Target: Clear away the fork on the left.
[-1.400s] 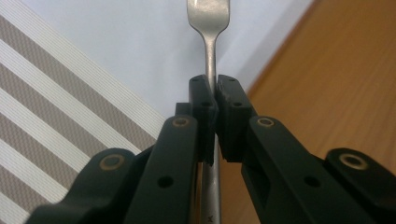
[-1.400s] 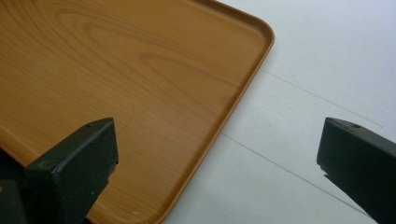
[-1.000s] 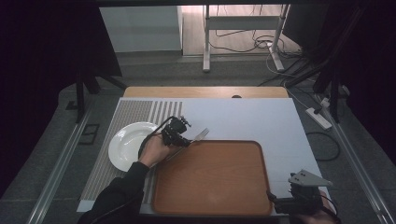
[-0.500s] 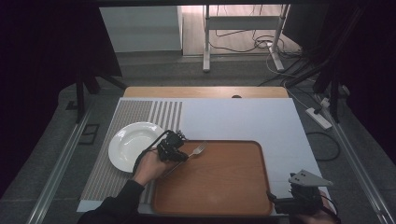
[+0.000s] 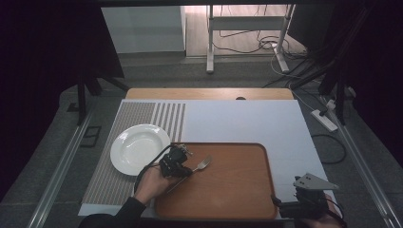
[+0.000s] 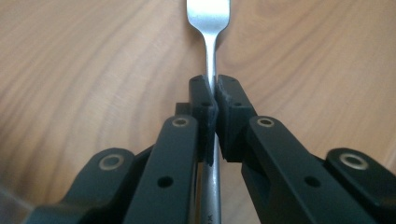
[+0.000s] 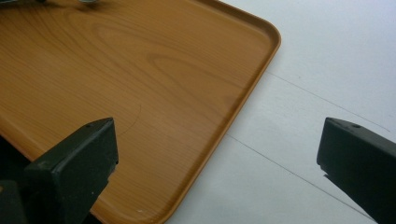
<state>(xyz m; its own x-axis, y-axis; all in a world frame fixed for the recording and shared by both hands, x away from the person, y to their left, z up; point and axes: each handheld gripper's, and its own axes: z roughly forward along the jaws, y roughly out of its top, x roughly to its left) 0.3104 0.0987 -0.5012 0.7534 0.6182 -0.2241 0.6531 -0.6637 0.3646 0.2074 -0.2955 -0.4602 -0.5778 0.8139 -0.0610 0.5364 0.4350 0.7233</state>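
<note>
A silver fork (image 5: 202, 165) hangs over the left part of the wooden tray (image 5: 237, 190), tines toward the right. My left gripper (image 5: 183, 168) is shut on the fork's handle; in the left gripper view the fork (image 6: 211, 56) runs up between the pressed pads, with my left gripper (image 6: 213, 100) low over the tray's wood (image 6: 93, 70). My right gripper (image 5: 285, 208) rests at the table's near right corner. In the right gripper view its jaws stand wide apart, my right gripper (image 7: 217, 154) open over the tray's corner (image 7: 224, 93) with nothing between them.
A white plate (image 5: 140, 148) lies left of the tray on a striped mat (image 5: 123, 114). White tabletop (image 5: 247, 123) stretches behind and right of the tray. A power strip (image 5: 324, 119) and cables lie on the floor to the right.
My left gripper carried the fork toward the near side and lower, from the tray's far left corner to over its left part. The right gripper stayed put.
</note>
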